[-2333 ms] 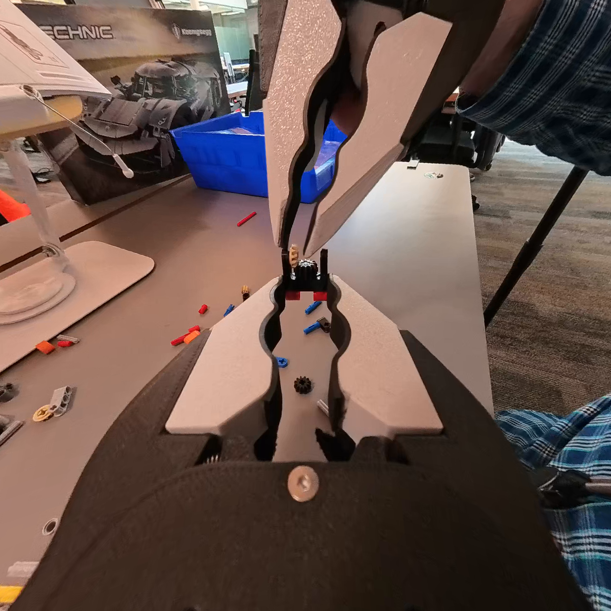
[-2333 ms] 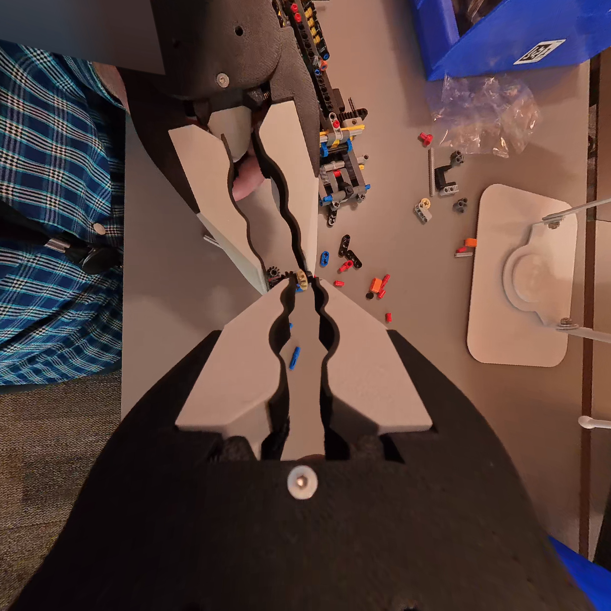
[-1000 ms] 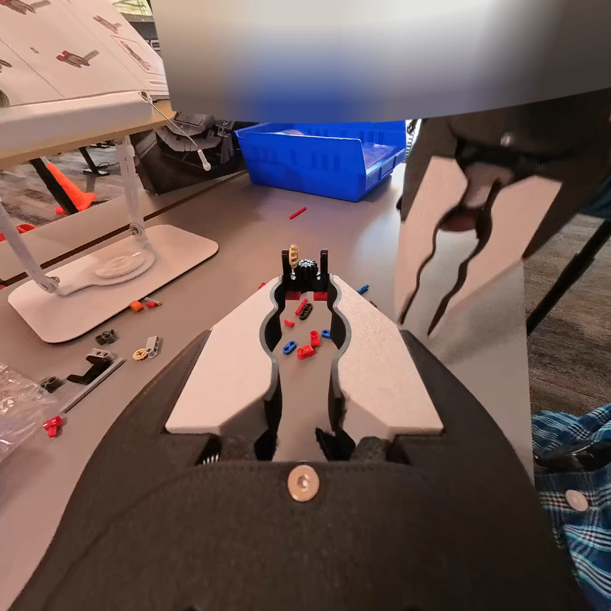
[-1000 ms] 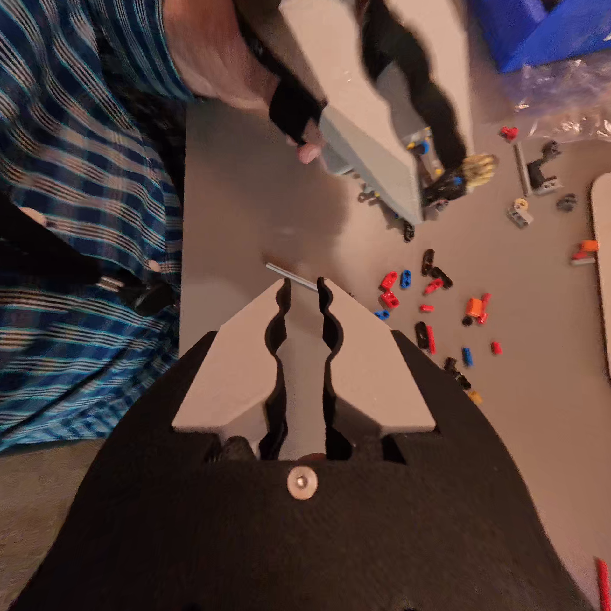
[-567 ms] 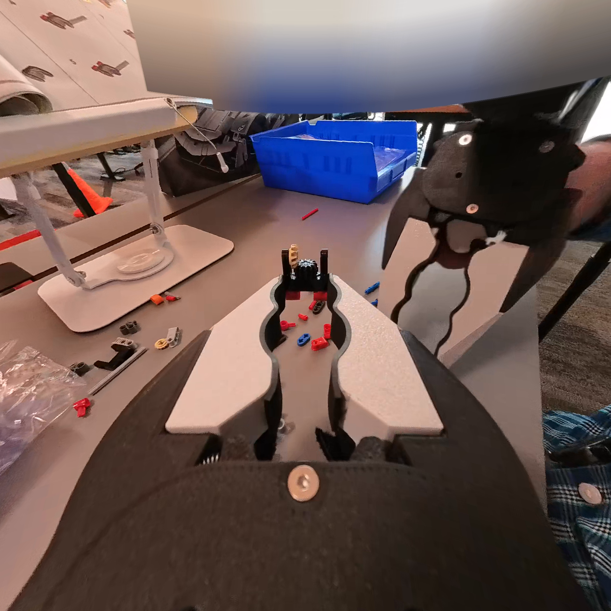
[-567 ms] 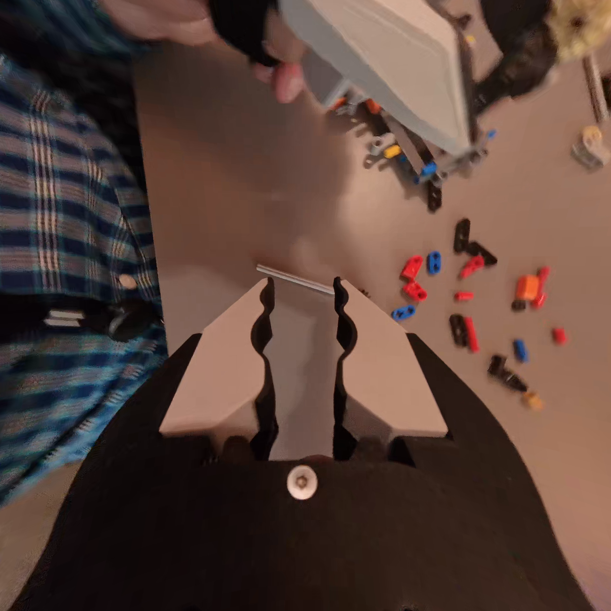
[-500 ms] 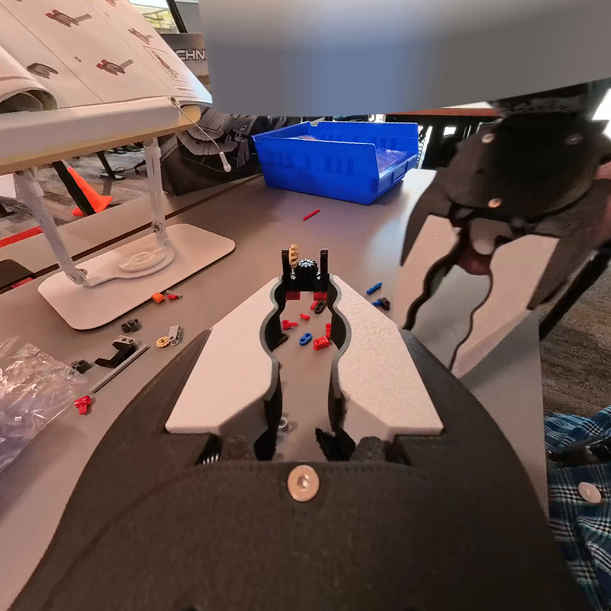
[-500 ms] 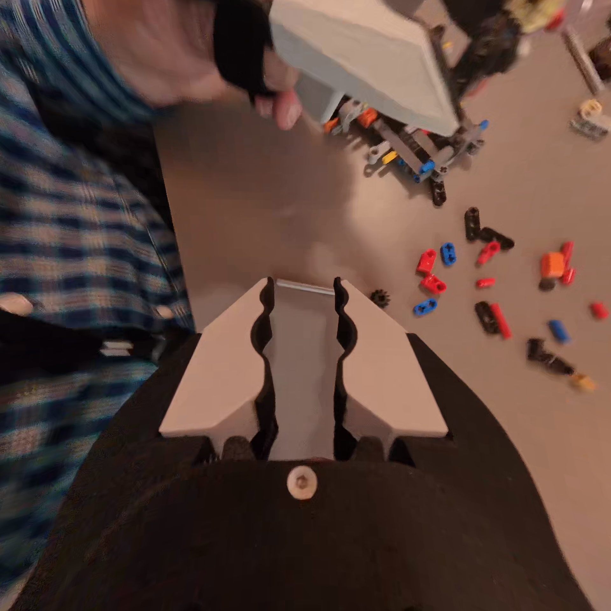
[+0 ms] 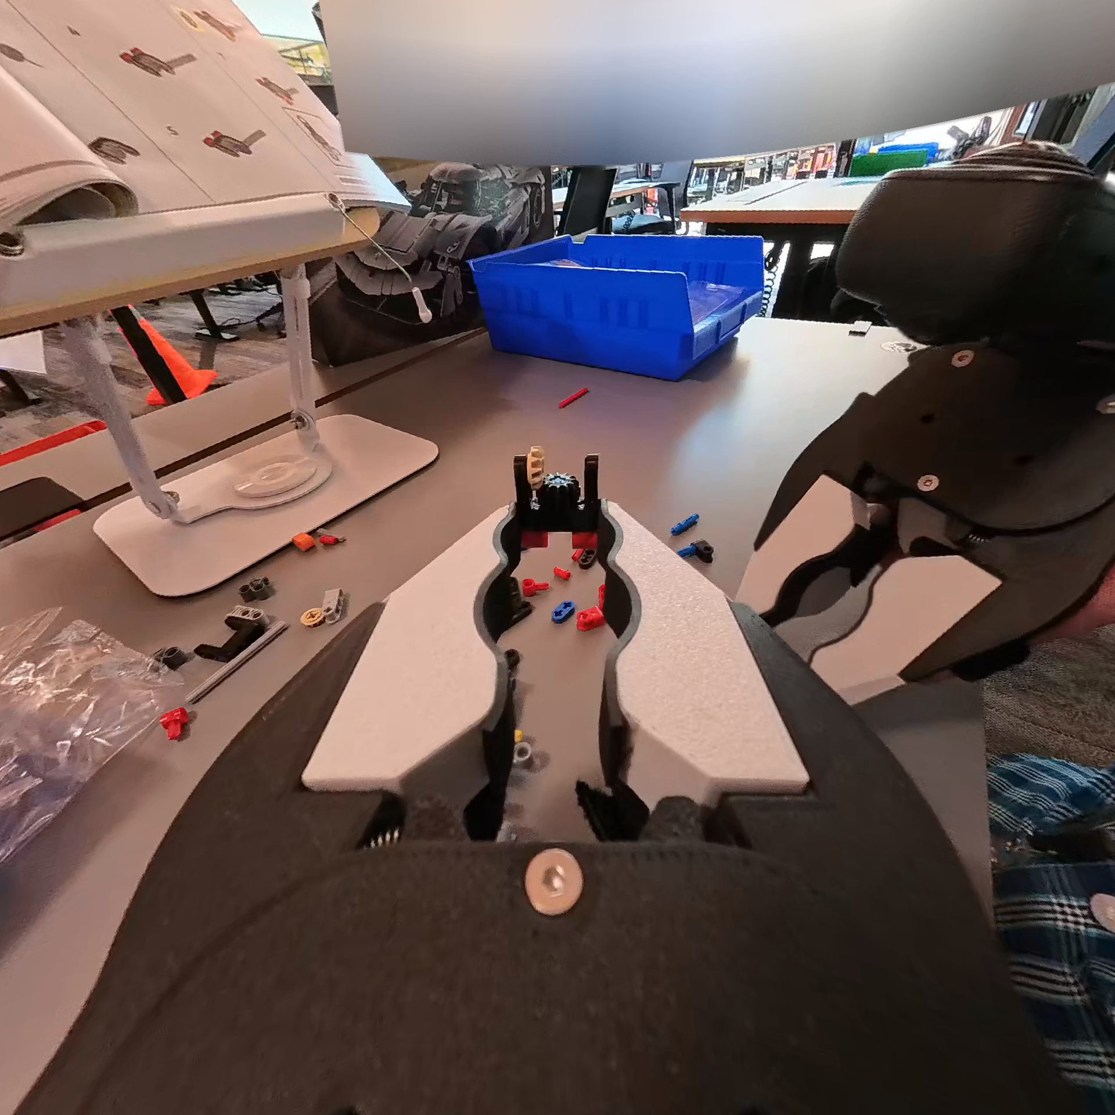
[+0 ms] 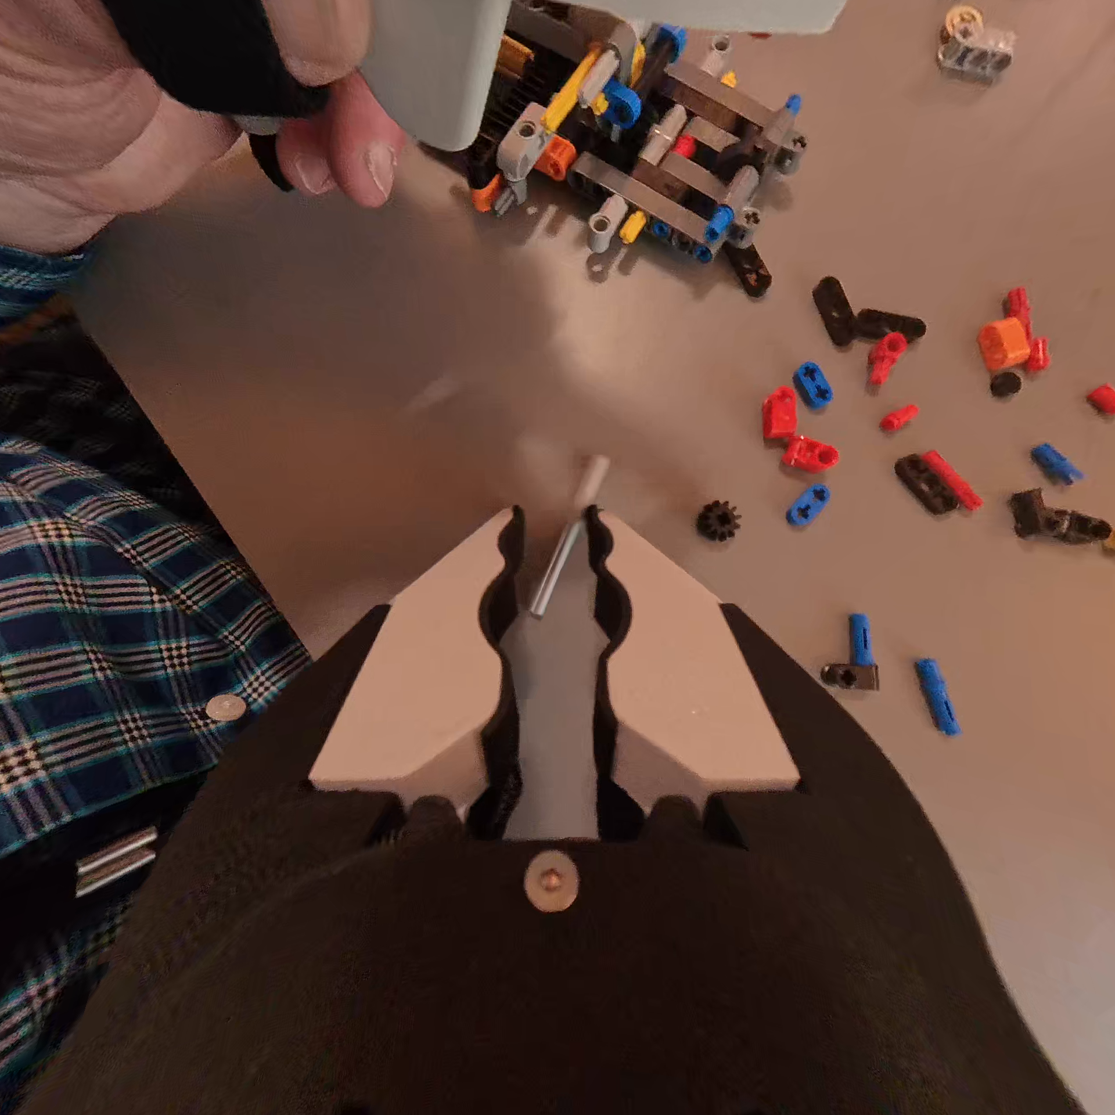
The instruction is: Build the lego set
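The left gripper (image 9: 556, 519) has its jaws pinched tight on a small black piece (image 9: 555, 498) with a black gear and a tan gear on it, held up off the counter (image 9: 633, 422).

The right gripper (image 10: 554, 513) points down at the counter near the person's checked shirt (image 10: 120, 603). A thin grey rod (image 10: 558, 561) lies between its jaws. The jaws sit close on both sides of it, with a small gap showing — I cannot tell if they grip it yet.

The half-built lego car (image 10: 639, 145) sits on the far part of the counter, partly under the left gripper. To the right of the rod lie loose bits: a black gear (image 10: 718, 519), then red, blue, black and orange pieces, well apart from the rod.

Far back stands a blue bin (image 9: 615, 301). On the left is a white stand (image 9: 265, 495) with an open booklet (image 9: 151, 120), and a clear bag (image 9: 66, 694) lies near the edge.
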{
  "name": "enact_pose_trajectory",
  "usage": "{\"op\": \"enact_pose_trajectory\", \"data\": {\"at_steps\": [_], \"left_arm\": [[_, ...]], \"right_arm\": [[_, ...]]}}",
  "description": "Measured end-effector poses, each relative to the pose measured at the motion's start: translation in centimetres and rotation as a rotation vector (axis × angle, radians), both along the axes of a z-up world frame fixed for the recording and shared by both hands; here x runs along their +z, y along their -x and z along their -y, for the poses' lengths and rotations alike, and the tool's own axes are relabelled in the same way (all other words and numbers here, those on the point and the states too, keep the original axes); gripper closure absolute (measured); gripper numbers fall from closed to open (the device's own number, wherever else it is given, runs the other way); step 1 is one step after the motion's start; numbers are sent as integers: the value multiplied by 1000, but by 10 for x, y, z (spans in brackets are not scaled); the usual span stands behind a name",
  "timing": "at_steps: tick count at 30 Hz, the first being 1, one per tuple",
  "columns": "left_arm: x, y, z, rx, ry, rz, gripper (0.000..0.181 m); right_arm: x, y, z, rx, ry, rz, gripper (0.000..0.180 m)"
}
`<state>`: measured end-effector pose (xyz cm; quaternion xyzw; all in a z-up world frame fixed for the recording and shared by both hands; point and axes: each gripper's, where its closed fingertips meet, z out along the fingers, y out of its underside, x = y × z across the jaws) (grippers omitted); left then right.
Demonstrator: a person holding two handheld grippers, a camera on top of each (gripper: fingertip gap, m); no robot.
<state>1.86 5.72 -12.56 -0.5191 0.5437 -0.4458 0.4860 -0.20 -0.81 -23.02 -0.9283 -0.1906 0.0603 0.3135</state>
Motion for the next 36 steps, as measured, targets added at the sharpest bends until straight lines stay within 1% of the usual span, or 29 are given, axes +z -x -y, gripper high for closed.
{"op": "enact_pose_trajectory", "data": {"at_steps": [2, 3, 10, 12, 19, 25, 28, 32, 36], "left_arm": [[0, 3, -1, -3, 0, 3, 158], [1, 4, 0, -7, 1, 5, 158], [0, 10, 9, -66, 18, 7, 158], [0, 11, 15, -109, 32, 8, 158], [-1, 15, 31, -258, 120, -11, 158], [3, 22, 42, -386, 187, -18, 158], [4, 26, 50, -459, 215, -28, 157], [11, 33, 65, -604, 268, -14, 157], [18, 45, 83, -759, 260, -10, 158]], "right_arm": [[0, 3, 2, 52, 1, 23, 176], [0, 3, 3, 74, 0, 39, 179], [0, 3, 20, 202, 32, 49, 169], [0, 5, 23, 238, 28, 34, 178], [2, -1, 27, 287, 15, -40, 179], [22, -15, 26, 313, -42, -137, 179], [42, -24, 22, 355, -114, -140, 180], [73, -34, 19, 470, -181, -101, 179], [102, -32, 20, 635, -233, -110, 179]]}}
